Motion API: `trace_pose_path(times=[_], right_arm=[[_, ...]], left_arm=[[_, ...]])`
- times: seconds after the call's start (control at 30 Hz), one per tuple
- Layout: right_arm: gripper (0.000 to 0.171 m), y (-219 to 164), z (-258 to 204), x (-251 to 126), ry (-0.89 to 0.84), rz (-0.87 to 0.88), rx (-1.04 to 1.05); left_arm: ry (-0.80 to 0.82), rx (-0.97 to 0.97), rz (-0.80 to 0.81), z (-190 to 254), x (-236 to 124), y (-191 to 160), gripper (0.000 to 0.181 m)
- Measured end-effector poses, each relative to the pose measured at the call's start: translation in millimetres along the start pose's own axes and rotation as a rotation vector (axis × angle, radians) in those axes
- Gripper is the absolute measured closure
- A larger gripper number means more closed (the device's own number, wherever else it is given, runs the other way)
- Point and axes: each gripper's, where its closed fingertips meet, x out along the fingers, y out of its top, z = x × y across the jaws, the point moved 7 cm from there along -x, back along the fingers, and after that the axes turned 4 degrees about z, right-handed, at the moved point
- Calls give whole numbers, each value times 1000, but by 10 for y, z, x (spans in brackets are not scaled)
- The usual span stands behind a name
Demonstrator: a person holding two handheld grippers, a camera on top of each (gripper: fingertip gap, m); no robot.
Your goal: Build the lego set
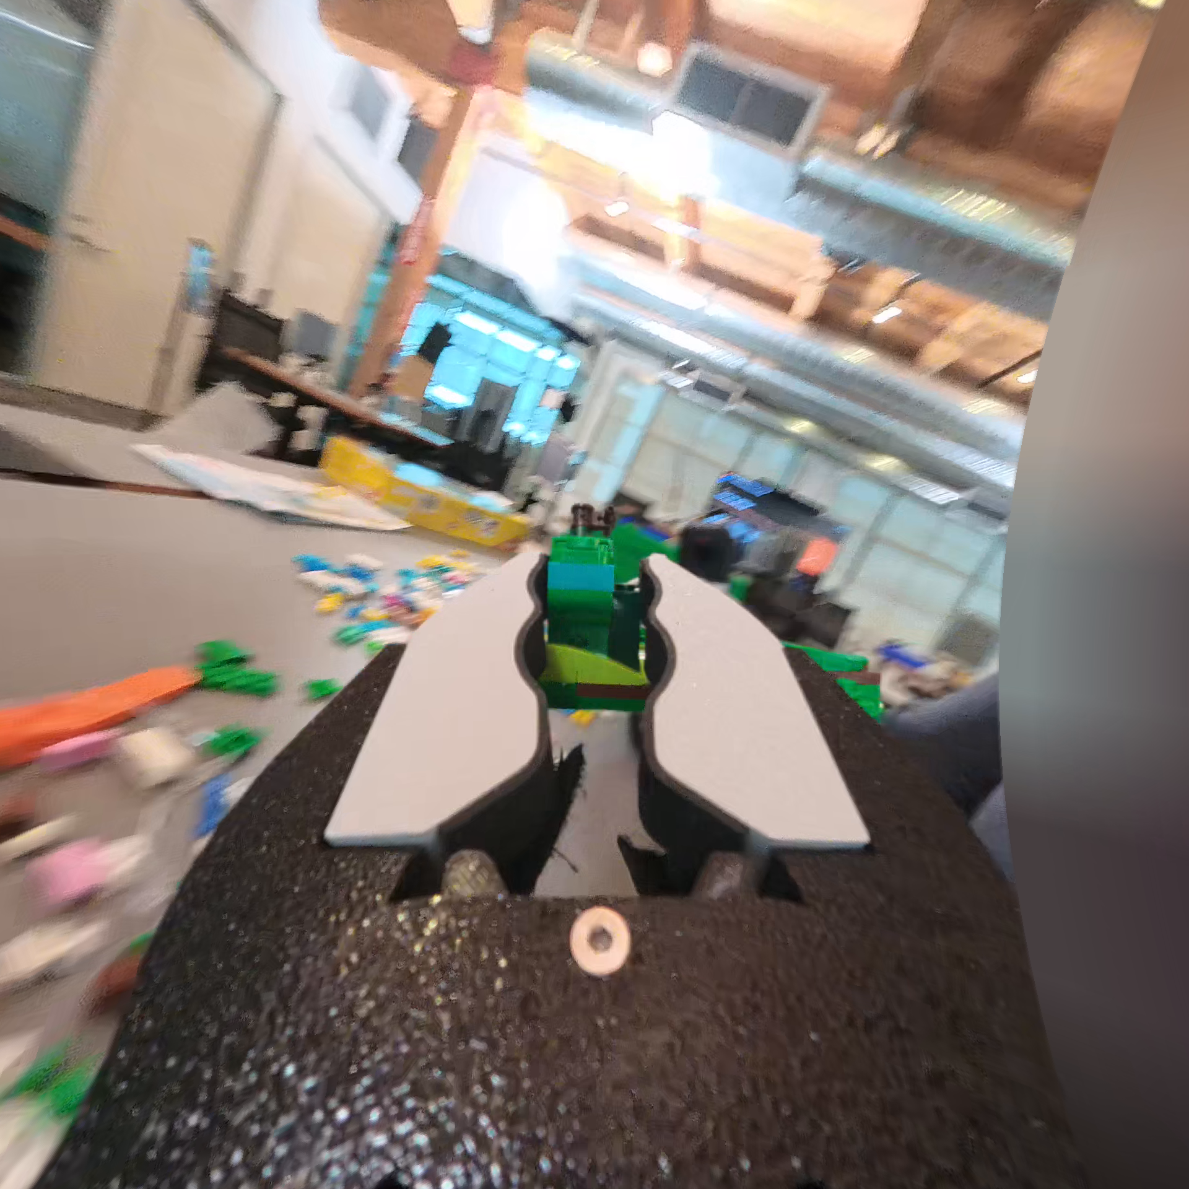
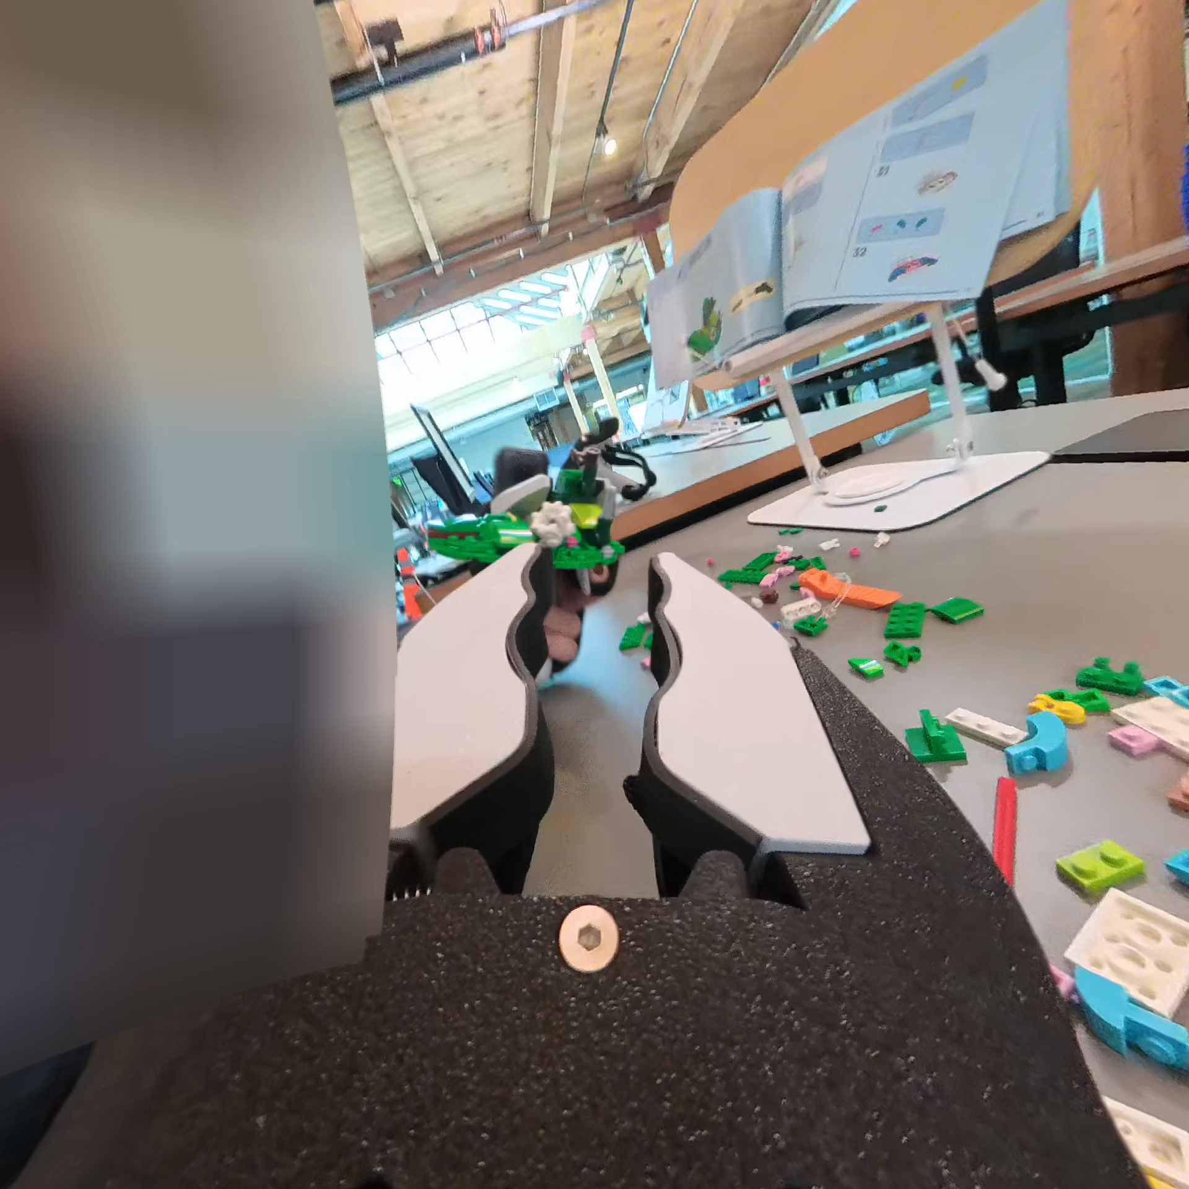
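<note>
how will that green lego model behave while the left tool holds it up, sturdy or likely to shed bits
The green lego model is probably light, since it sits clear of the table in the left tool. It may be fragile: a white flower piece and thin leafy plates stick out sideways and could pop off if bumped. Hard plastic may slip or twist under a narrow grip.

Orange carrot piece (image 1: 90,708) is blurred, cut off at left.

1. The lego build (image 1: 589,617) is mostly green, with a turquoise band, a lime slope and a brown strip.
2. The carrot piece (image 1: 96,704) is orange with green leaves.
3. The box (image 1: 424,492) is yellow.
4. The table (image 2: 1061,553) is plain grey.
5. The booklet stand (image 2: 901,482) is white.
</note>
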Motion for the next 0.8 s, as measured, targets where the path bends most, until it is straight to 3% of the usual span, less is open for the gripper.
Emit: trace_pose_path(times=[0.13,0.33,0.43,0.7,0.8], right_arm=[[145,-68,-66,100,27,-77,-58],[147,-113,-109,161,11,-133,-120],[148,-214,-161,313,1,-263,-211],[154,-623,-504,1105,200,-506,-396],[155,-716,-534,1369,228,-479,-416]], left_arm=[[341,329,-208,38,-585,131,156],[609,491,-502,63,-1105,157,155],[615,489,-559,65,-1195,153,155],[656,401,-748,35,-1446,91,153],[662,378,-731,72,-1482,95,127]])
